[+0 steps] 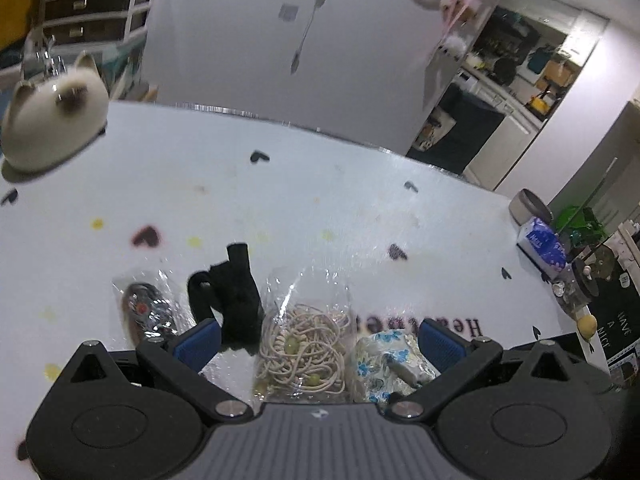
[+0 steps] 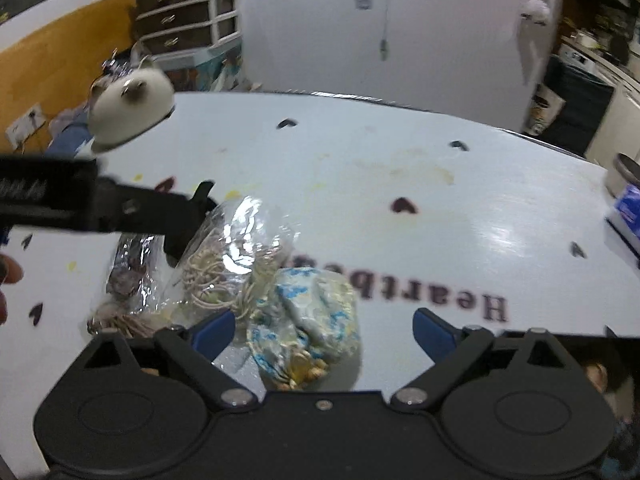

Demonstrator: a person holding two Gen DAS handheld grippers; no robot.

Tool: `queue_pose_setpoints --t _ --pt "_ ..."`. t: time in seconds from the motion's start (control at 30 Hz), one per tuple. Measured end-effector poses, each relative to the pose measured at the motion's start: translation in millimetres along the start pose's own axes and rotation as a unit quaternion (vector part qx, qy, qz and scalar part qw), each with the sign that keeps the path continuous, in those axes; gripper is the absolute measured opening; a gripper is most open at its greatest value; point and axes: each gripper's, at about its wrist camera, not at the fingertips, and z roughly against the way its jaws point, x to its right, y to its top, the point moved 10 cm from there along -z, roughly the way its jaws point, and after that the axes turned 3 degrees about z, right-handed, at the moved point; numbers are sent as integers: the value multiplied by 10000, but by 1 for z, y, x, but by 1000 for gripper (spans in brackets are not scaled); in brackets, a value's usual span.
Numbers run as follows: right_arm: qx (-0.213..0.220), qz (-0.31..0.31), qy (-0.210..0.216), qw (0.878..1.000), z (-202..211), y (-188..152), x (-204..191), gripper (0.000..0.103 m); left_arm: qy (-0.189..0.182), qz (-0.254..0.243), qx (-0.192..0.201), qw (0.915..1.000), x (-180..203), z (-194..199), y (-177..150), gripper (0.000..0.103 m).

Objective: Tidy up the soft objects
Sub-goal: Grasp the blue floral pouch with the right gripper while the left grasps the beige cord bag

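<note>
A clear bag of beige cord lies on the white table, between a black fabric piece, a clear-wrapped dark item and a blue-flowered soft bundle. My left gripper is open, its blue pads either side of the cord bag and the bundle. My right gripper is open over the flowered bundle. The left gripper's black body reaches in from the left in the right wrist view, above the wrapped item.
A white cat-shaped object stands at the table's far left. A blue tissue pack, a grey tin and small clutter sit at the right edge. The table carries heart prints and "Heartbeat" lettering.
</note>
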Motion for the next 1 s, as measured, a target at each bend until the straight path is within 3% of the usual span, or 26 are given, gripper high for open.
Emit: queue_pose_setpoints --t 0.13,0.3,0.4,0.73,1.0 --pt "-156 138 110 9997 -21 -4 -8 94 77 101 -216 9997 0 -20 0 103" --pt "-260 110 77 9996 -30 -12 -6 56 187 63 -433 9989 1 -42 -4 103" --pt "-242 61 106 9996 -25 -14 -1 46 296 -8 -570 9979 4 -55 -9 103" --pt "-496 -421 7 9979 3 -48 20 42 941 -460 -861 9908 4 -90 -24 100" --pt "-565 -412 25 9975 7 -55 16 42 947 -500 -955 9897 4 -96 -32 70"
